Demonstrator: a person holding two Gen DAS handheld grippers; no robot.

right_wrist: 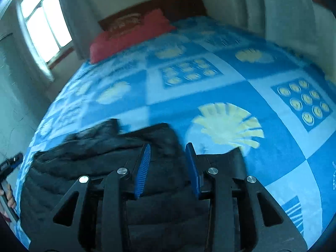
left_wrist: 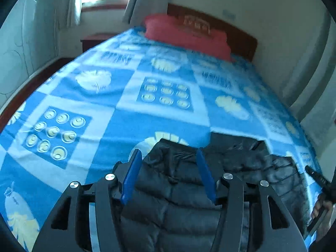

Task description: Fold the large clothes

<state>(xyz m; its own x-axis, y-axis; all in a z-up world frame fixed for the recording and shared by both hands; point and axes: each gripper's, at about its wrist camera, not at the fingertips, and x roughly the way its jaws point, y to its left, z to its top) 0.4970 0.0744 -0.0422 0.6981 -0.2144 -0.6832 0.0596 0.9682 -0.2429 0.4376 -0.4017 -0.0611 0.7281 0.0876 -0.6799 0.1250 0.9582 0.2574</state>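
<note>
The left gripper (left_wrist: 168, 151) has its blue-padded jaws spread wide, nothing pinched btwn them, hovering over the black quilted puffer jacket (left_wrist: 180, 191). The right gripper (right_wrist: 168, 145) is likewise parted w/ an empty gap, above the same jacket (right_wrist: 100, 163) (frames are motion-blurred, so contact w/ the fabric can't be told). The jacket lies crumpled near the foot edge of the bed, on the blue-and-white checked blanket with pale yellow shell motifs (left_wrist: 168, 119). Further out, a red rectangular pillow (left_wrist: 187, 35) rests against the dark reddish wooden headboard (left_wrist: 239, 35). A bright window with pale curtains (right_wrist: 46, 27) sits in the side wall, beside the bed's head end.
</note>
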